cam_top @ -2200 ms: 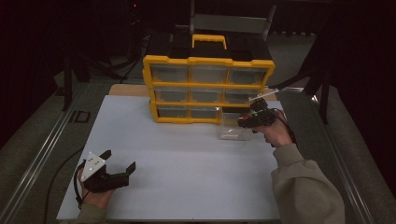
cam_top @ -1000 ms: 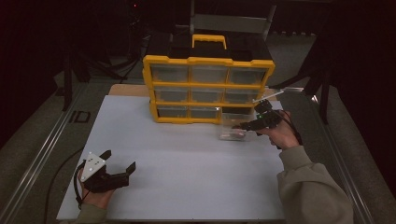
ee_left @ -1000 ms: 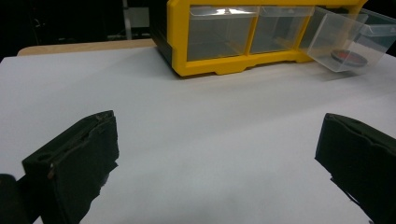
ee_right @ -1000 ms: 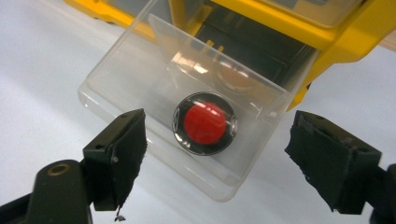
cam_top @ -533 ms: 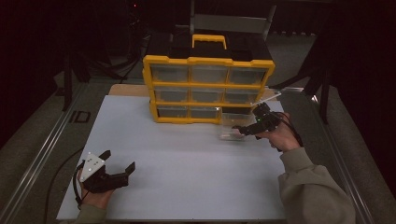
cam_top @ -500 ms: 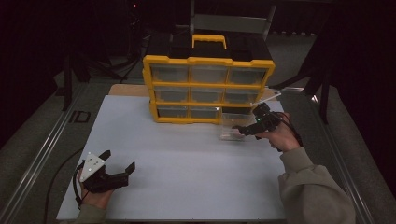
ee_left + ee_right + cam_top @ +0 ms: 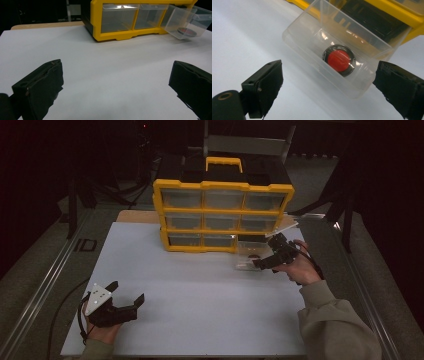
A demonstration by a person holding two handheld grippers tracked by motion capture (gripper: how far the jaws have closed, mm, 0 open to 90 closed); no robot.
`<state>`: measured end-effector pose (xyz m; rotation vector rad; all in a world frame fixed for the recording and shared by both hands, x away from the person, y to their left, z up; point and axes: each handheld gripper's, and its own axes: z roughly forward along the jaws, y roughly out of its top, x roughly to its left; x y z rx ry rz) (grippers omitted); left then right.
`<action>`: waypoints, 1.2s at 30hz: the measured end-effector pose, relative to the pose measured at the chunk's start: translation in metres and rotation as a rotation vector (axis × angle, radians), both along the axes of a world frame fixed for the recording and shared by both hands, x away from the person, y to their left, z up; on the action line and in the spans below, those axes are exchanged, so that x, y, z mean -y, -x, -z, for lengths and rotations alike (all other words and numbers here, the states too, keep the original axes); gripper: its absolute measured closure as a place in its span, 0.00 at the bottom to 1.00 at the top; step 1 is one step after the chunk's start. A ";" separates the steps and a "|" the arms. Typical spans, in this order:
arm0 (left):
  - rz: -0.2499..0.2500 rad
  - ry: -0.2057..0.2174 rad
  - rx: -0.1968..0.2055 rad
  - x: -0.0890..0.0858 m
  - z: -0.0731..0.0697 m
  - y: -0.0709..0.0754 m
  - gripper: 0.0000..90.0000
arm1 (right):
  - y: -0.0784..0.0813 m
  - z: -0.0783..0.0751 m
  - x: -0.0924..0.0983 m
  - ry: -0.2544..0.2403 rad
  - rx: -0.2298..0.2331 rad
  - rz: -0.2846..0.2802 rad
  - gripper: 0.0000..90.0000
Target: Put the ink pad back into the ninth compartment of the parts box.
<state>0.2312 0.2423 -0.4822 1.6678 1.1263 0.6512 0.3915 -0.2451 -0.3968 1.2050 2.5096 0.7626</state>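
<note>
A yellow drawer cabinet (image 7: 222, 215) stands at the back of the white table. Its bottom right clear drawer (image 7: 248, 256) is pulled out onto the table and holds a round black disc with a red centre (image 7: 339, 60), which also lies in the drawer (image 7: 186, 31) in the left gripper view. My right gripper (image 7: 260, 264) hovers just over the drawer's near end; its jaws have just been opening and stand wide, with no pad touching the drawer (image 7: 332, 50). My left gripper (image 7: 126, 291) rests open at the front left, with nothing between its jaws.
The white table top (image 7: 200, 285) is bordered by metal rails (image 7: 45, 285) on both sides. A wooden board (image 7: 137, 216) sticks out behind the cabinet's left side. The cabinet's other clear drawers (image 7: 120, 17) are pushed in.
The right gripper has drawn back a little from the drawer toward the person, and its jaws stand wider. The left hand and gripper have kept still.
</note>
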 end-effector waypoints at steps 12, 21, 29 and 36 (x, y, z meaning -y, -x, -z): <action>0.001 -0.003 -0.002 0.001 0.000 0.000 0.00 | 0.012 -0.004 -0.003 -0.006 -0.003 -0.033 0.09; 0.002 -0.002 -0.001 0.001 0.000 0.000 0.00 | 0.022 -0.002 -0.001 -0.014 -0.012 -0.044 0.10; 0.002 -0.002 -0.002 0.001 0.000 0.000 0.00 | 0.030 0.000 -0.003 -0.028 -0.010 -0.056 0.14; 0.002 -0.002 -0.001 0.001 0.000 0.000 0.00 | 0.034 0.006 -0.004 -0.035 -0.019 -0.064 0.16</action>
